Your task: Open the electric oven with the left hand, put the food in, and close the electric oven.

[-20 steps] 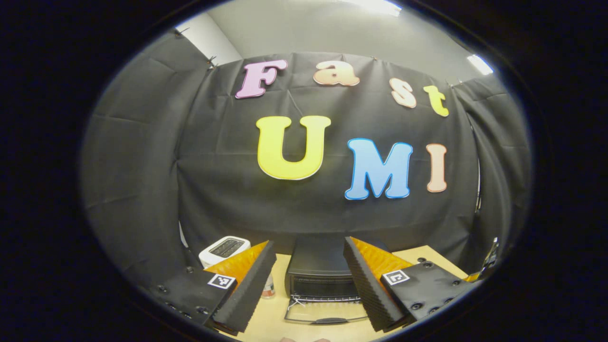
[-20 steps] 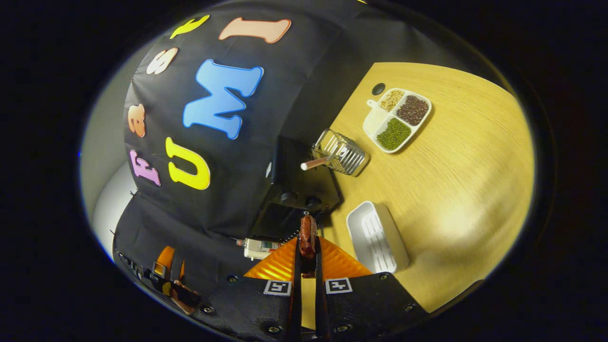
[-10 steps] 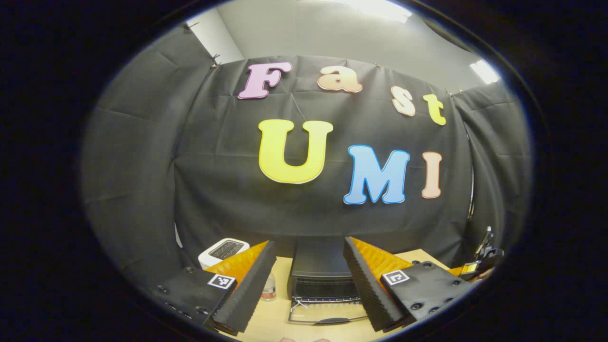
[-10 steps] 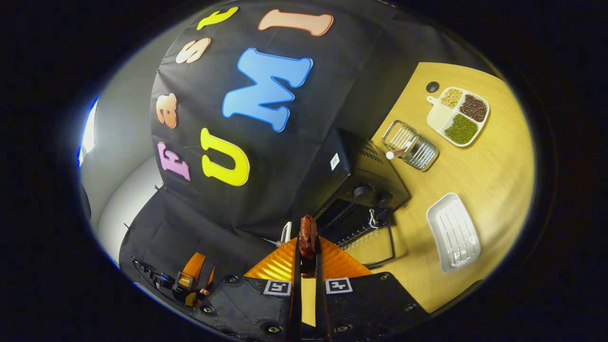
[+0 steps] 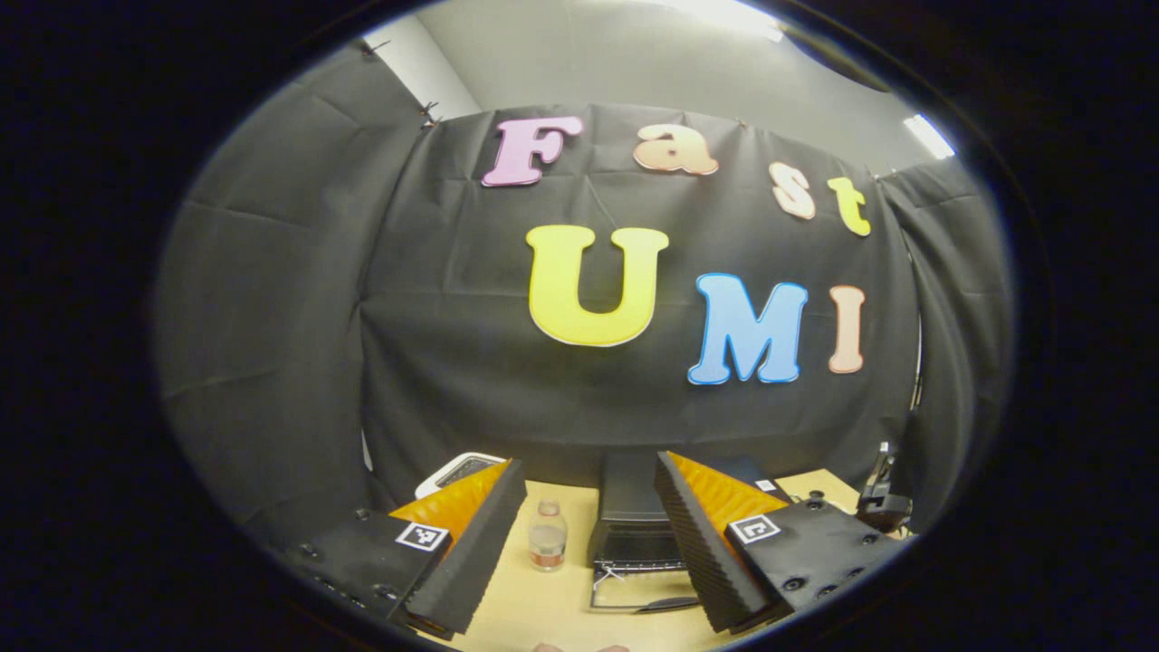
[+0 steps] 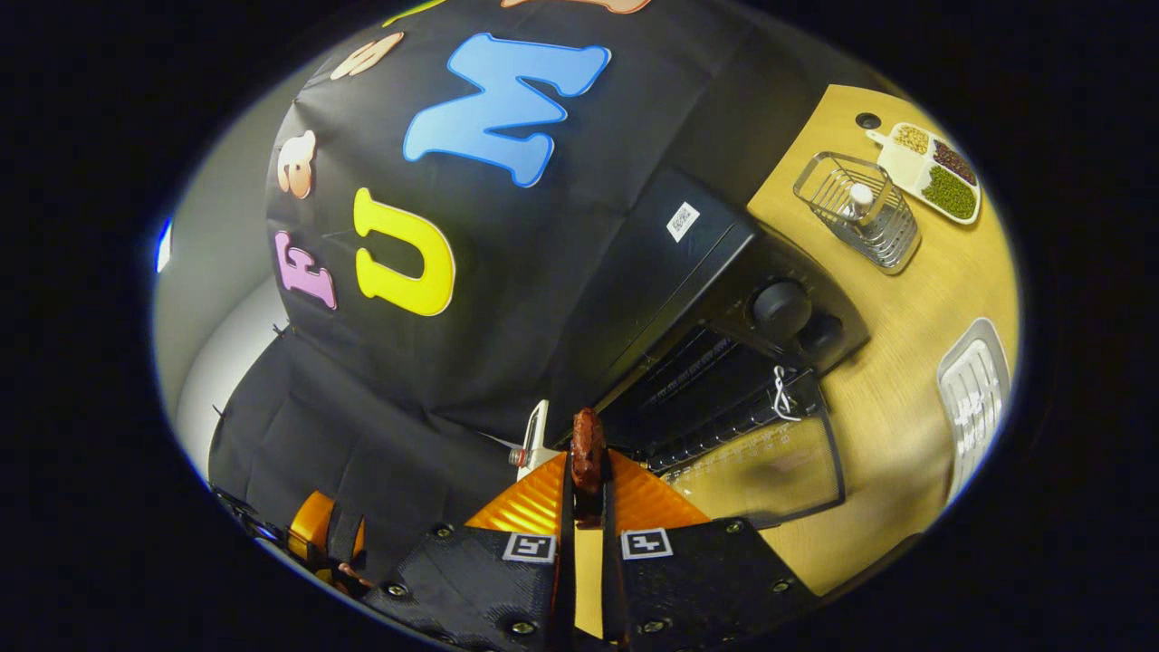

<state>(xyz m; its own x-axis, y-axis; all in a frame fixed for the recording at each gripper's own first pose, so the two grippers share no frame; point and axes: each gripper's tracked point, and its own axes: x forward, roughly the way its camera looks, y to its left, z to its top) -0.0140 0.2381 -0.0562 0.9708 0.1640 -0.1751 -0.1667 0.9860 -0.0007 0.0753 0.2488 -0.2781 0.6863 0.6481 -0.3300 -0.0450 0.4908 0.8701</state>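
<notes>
In the right gripper view, the right gripper [image 6: 587, 507] pinches the food [image 6: 587, 450] between both fingers, just before the oven [image 6: 715, 299], whose door [image 6: 761, 471] lies open on the table [image 6: 905, 308]. In the left gripper view, the left gripper [image 5: 589, 534] is spread wide, holding nothing; beyond it stand a bottle [image 5: 547, 536] and the oven [image 5: 634, 507].

A light wooden table [image 6: 896, 362] carries everything. On it stands the black electric oven [image 6: 715, 308] against the cloth wall — its glass door [image 6: 761, 471] folded down flat over the tabletop. Beside the oven sit a wire basket [image 6: 860, 213], a divided dish of beans [image 6: 933, 172] and a white ribbed tray [image 6: 973, 398]. On the oven's other side — a small bottle [image 5: 547, 536] and a white toaster [image 5: 457, 471].
</notes>
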